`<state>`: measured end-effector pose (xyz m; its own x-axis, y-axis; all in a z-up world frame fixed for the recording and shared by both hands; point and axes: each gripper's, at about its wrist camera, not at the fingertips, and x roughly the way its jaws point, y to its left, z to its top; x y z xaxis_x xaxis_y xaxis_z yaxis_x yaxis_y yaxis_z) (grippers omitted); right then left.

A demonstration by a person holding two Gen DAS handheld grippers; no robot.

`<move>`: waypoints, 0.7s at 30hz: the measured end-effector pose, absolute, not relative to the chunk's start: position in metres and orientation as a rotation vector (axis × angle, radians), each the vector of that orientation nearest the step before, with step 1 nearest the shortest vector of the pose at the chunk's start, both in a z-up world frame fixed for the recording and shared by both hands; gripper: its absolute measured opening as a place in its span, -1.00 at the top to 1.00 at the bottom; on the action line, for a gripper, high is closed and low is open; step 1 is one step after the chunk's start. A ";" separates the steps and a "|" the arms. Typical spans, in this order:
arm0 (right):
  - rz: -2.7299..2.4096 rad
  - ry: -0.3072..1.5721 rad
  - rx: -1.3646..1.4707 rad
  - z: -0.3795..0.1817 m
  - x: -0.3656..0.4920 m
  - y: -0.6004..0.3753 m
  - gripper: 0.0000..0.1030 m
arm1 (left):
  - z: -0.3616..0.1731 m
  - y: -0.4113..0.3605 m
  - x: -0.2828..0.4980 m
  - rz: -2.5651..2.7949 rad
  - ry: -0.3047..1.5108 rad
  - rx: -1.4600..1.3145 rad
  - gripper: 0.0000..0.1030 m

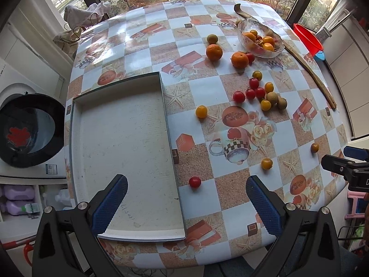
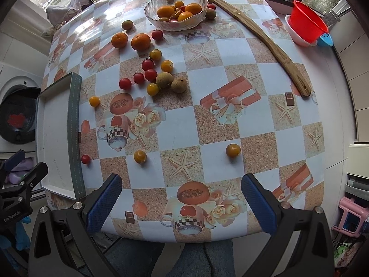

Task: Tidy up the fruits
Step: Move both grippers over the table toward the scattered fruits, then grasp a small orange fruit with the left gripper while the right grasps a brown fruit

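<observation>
The tabletop [image 2: 230, 120] wears a checked cloth printed with starfish and cups. On it lie a shallow white tray [image 1: 120, 143] at the left, a glass bowl [image 2: 176, 24] of fruit at the far side, a long wooden stick [image 2: 265, 43], two oranges [image 2: 140, 42], and scattered red and yellow cherry tomatoes [image 2: 147, 73].

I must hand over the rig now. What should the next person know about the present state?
Left hand-held gripper: open, holds nothing, over the tray's near end.
Right hand-held gripper: open, holds nothing, over the table's near edge.
Tray: no fruit inside.
Glass bowl: holds some fruit.
Loose on the table: two oranges, a cluster of small tomatoes, single ones nearer, such as a red one beside the tray.
Done: nothing visible. Left: all loose fruit.
</observation>
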<state>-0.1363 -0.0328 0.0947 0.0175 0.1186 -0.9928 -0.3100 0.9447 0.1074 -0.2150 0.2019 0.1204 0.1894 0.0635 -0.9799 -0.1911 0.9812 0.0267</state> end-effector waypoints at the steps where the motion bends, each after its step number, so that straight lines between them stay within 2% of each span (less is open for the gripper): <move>1: 0.333 1.522 -0.152 0.091 -0.135 -0.034 -1.00 | 0.117 0.200 -0.211 0.176 1.368 -0.103 -1.00; 18: 0.373 1.430 -0.235 0.036 -0.078 -0.024 -1.00 | 0.043 0.165 -0.124 0.130 1.242 0.063 -1.00; 21: 0.384 1.411 -0.252 0.025 -0.072 -0.021 -0.98 | 0.031 0.163 -0.119 0.122 1.254 0.071 -0.74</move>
<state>-0.0721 -0.0215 0.0248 0.1130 0.1102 -0.9875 -0.4054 0.9125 0.0554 -0.1188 0.1633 0.0313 0.3059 0.1309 -0.9430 -0.0531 0.9913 0.1203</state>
